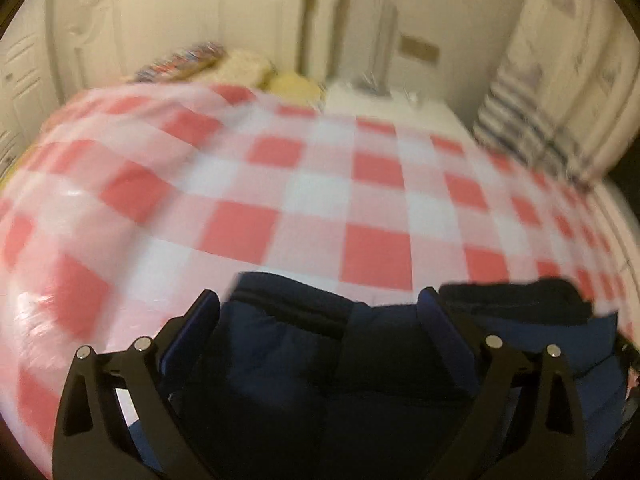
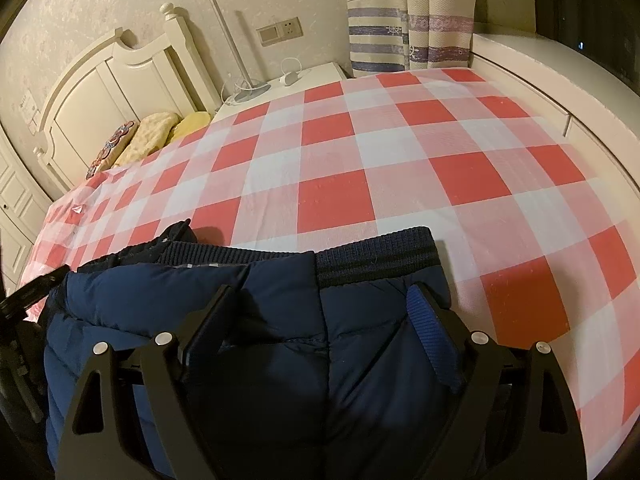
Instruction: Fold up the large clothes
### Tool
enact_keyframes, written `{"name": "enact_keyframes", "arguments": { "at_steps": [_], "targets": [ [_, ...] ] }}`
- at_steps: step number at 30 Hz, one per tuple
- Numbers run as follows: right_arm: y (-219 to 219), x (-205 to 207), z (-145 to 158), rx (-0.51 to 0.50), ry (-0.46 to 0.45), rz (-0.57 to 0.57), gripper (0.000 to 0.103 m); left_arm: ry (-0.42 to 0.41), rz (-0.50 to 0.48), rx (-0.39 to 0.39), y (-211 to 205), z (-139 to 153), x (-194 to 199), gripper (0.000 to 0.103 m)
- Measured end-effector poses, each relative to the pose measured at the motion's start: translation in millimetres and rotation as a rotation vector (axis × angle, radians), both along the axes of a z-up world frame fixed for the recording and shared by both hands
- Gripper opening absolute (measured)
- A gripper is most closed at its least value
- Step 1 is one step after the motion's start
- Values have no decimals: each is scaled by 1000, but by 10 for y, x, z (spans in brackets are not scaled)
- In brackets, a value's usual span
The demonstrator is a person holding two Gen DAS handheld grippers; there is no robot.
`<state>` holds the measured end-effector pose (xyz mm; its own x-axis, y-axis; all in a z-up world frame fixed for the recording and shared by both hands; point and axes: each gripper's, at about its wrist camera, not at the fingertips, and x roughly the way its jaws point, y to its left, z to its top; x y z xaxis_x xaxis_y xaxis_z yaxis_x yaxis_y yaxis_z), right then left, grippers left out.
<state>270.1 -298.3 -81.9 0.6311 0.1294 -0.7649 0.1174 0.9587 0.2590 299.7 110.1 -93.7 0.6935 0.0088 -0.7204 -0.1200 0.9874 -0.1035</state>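
A dark navy padded jacket lies folded at the near edge of the bed, its ribbed knit hem towards the far side. My right gripper hovers over it, open, with both fingers spread wide above the fabric and nothing pinched. The left wrist view is blurred. There the same jacket fills the bottom, and my left gripper stands open above it with its fingers far apart. I cannot tell whether either gripper's fingertips touch the cloth.
A red-and-white checked cover spreads over the bed. Pillows lie by the cream headboard. A white nightstand holds a lamp and cable. Striped curtains hang behind. A black device part shows at the left edge.
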Motion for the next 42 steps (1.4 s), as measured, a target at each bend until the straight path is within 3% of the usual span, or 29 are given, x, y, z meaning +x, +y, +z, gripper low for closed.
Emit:
{"name": "enact_keyframes", "arguments": {
  "at_steps": [3,6,7,9,12,15,21,23,25,26,31,38,40,42],
  "targets": [
    [0,5,-4,3,0,3,85,-13,-11,5,99,112,-278,99],
    [-6,9,-9,8,-2,6,86,43,-26,61,143,-100,-395,100],
    [-7,5,-11,10,-3,6,87,107,-31,13,201,-248,-352,100],
    [-9,4,-11,8,-3,6,87,150,-14,-52,310,-328,-285,100],
    [-2,11,1,2,12,7,87,153,-2,-26,285,-347,-266,100],
    [200,-131,222,-128,-15,-18,86,111,8,36,209,-310,-343,100],
    [1311,-667,857,-299,-223,325,88,101,8,53,207,-295,-348,100],
    [1552,-712,790,-318,-204,400,88,94,8,46,218,-291,-359,100],
    [1754,-663,506,-357,-130,447,88,92,8,43,223,-295,-366,100],
    [1851,-586,204,-388,-52,474,88,92,6,41,224,-296,-367,100],
    [1717,-533,187,-286,-24,464,90,91,3,30,225,-309,-381,100],
    [996,-669,503,-268,-89,271,91,95,1,26,222,-315,-371,100],
    [730,-620,352,-254,-35,202,91,96,0,21,236,-309,-365,100],
    [458,-534,91,-113,14,194,93,97,1,18,239,-310,-366,100]
  ]
}}
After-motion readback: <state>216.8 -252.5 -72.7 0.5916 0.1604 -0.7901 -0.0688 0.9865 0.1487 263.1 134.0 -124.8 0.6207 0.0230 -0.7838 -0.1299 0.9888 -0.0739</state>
